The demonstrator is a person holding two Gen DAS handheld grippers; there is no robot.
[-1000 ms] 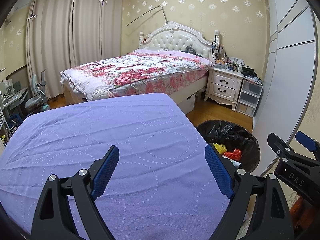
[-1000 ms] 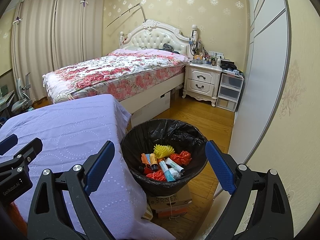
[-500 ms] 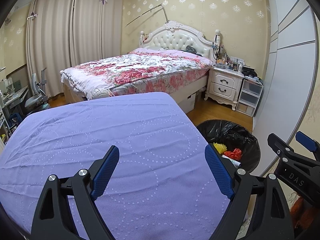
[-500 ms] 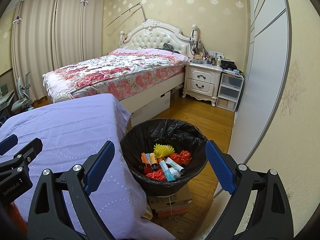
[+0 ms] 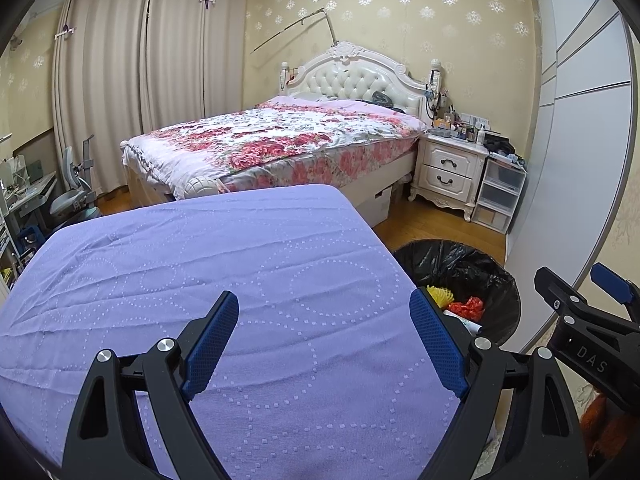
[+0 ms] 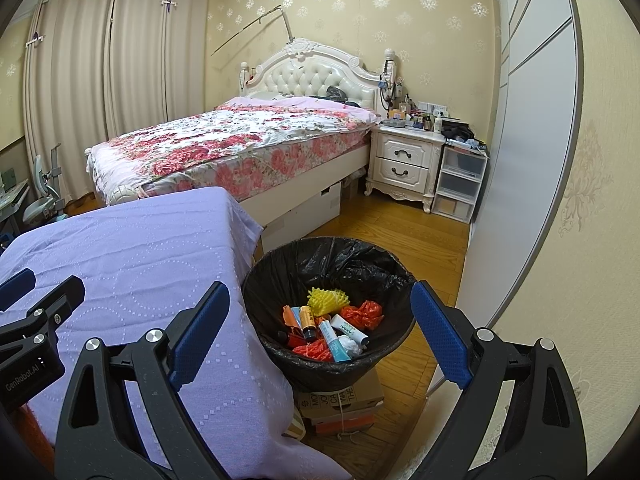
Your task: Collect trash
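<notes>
A black-lined trash bin (image 6: 276, 276) stands on the floor right of the purple-covered table (image 6: 132, 264). It holds several pieces of trash: a yellow foam net (image 6: 326, 300), a red bag (image 6: 366, 314), tubes (image 6: 348, 326) and a small bottle (image 6: 307, 318). My right gripper (image 6: 320, 336) is open and empty, held above the bin's near side. My left gripper (image 5: 326, 338) is open and empty over the bare purple cloth (image 5: 200, 264). The bin also shows in the left wrist view (image 5: 480, 272), with the right gripper (image 5: 588, 320) beside it.
The bin rests on stacked cardboard boxes (image 6: 340, 402). A flowered bed (image 6: 240, 140), a white nightstand (image 6: 404, 162) and plastic drawers (image 6: 460, 184) stand behind. A grey wardrobe door (image 6: 520, 160) runs along the right. Wooden floor (image 6: 400, 224) lies between.
</notes>
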